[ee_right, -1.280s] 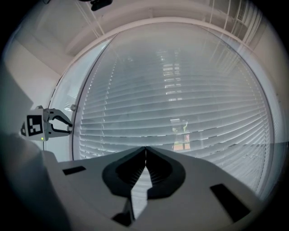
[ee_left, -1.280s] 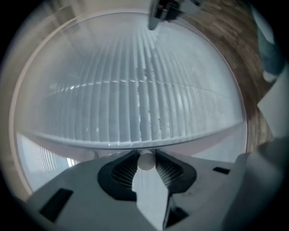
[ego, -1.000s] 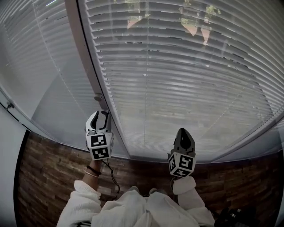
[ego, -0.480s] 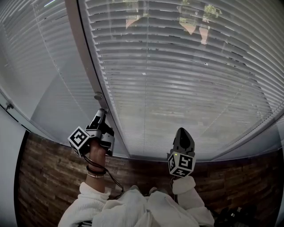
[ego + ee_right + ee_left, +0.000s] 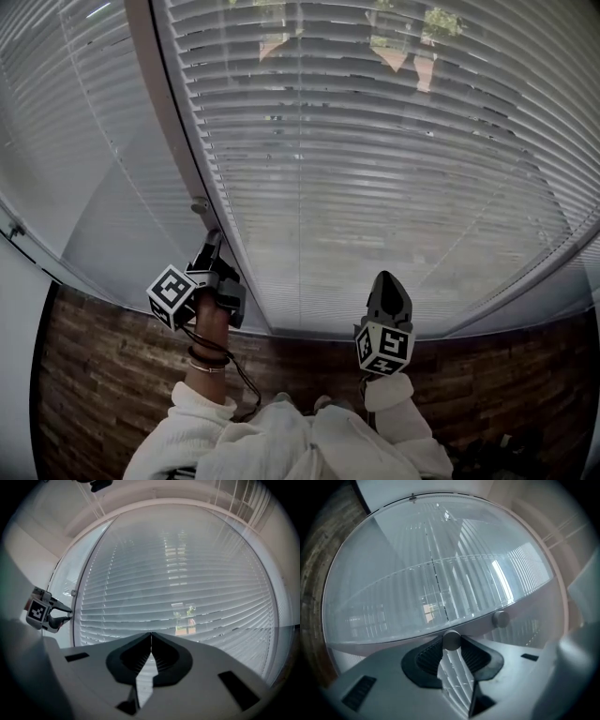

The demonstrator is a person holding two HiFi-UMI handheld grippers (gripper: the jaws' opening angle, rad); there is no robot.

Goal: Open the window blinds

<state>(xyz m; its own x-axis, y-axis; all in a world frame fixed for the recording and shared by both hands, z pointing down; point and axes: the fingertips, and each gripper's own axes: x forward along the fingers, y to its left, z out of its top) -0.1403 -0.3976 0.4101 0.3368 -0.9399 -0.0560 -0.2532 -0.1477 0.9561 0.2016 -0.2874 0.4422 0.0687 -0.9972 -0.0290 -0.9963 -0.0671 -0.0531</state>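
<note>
Two banks of slatted blinds [image 5: 375, 187] hang lowered over the window, with their thin tilt wand [image 5: 451, 640] beside the frame post [image 5: 178, 141] that divides them. It looks light, stiff and smooth, so it is best pinched near its lower end and twisted gently; the slats would bend easily. The left gripper [image 5: 216, 242] has just been closing its jaws, which seem to pinch the wand's tip. The right gripper [image 5: 387, 286] is pressed together, empty. The wand's upper end is hard to make out.
</note>
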